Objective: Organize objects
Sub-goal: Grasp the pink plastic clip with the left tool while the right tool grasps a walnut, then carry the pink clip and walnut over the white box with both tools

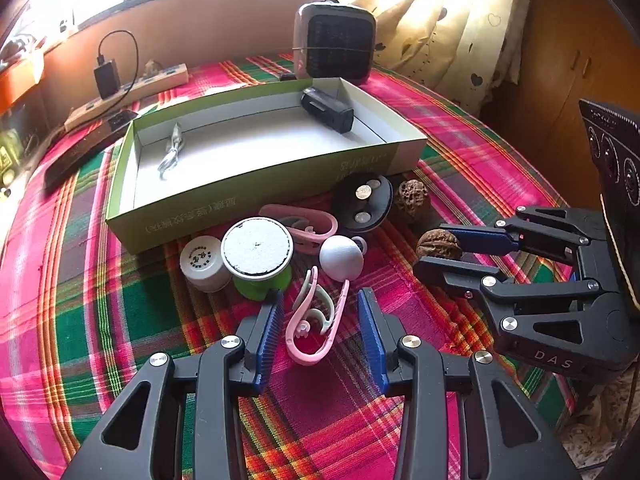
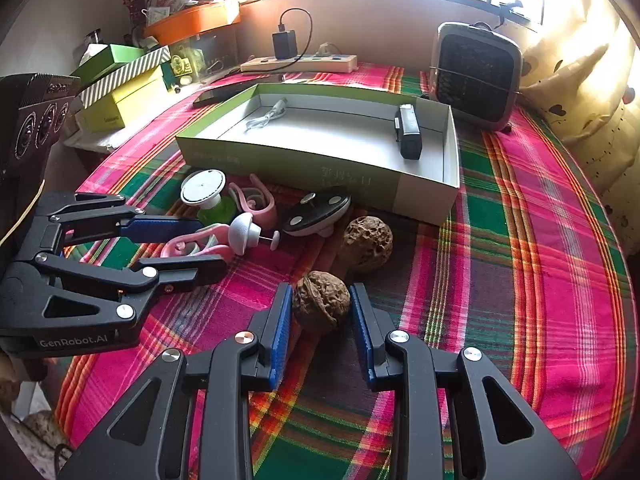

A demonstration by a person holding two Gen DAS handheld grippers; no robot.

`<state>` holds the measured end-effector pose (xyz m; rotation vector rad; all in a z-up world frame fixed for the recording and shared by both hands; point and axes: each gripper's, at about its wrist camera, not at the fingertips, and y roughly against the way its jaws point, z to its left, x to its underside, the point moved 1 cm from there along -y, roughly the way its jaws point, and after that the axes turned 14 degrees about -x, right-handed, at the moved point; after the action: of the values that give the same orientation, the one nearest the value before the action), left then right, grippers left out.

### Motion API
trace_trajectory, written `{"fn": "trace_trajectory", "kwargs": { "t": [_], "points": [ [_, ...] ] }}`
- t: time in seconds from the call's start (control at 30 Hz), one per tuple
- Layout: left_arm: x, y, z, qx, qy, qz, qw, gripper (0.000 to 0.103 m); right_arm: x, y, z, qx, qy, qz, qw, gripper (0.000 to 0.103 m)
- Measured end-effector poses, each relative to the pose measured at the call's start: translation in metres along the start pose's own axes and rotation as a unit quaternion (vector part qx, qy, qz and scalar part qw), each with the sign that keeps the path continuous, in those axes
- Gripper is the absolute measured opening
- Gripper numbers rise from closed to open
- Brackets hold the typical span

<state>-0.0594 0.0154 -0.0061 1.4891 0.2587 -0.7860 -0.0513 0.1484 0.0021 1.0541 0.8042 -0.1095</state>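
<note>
A green box (image 1: 256,196) (image 2: 304,164) holds a black device (image 1: 327,111) (image 2: 409,132) and a white cable (image 1: 171,151) (image 2: 267,115). In front of it lie loose items. My left gripper (image 1: 320,312) (image 2: 208,246) is open around a pink clip (image 1: 316,320) (image 2: 192,246) on the cloth. My right gripper (image 2: 321,304) (image 1: 436,250) is open, with its pads on both sides of a brown walnut (image 2: 321,302) (image 1: 438,243). A second, pitted nut (image 1: 411,197) (image 2: 366,243) lies beyond it.
Between box and grippers lie a white ball-shaped knob (image 1: 341,258), a green-based round pad (image 1: 258,252), a white cap (image 1: 202,262), another pink clip (image 1: 308,226) and a black disc with coins (image 1: 362,202). A heater (image 1: 334,42) and power strip (image 1: 128,94) stand behind.
</note>
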Motion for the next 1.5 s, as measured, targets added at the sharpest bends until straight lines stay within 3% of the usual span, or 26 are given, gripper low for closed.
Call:
{"fn": "trace_trajectory", "kwargs": {
  "t": [0.23,0.5,1.5],
  "points": [
    [-0.0013,-0.0002,-0.0044,-0.017,-0.017,-0.001,0.9997,0.035,-0.0001,0.0005,-0.0017,-0.005,-0.004,-0.002,1.0,0.03],
    [-0.0013,-0.0005,-0.0049,-0.033,-0.018,-0.003,0.9993,0.023,-0.0001,0.001,-0.0013,-0.008,-0.005,-0.005,1.0,0.03],
    [-0.0011,0.0021,-0.0056,-0.033,-0.007,-0.003,0.9994,0.021,0.0007,0.0041,-0.0013,-0.005,-0.006,-0.007,1.0,0.03]
  ]
}}
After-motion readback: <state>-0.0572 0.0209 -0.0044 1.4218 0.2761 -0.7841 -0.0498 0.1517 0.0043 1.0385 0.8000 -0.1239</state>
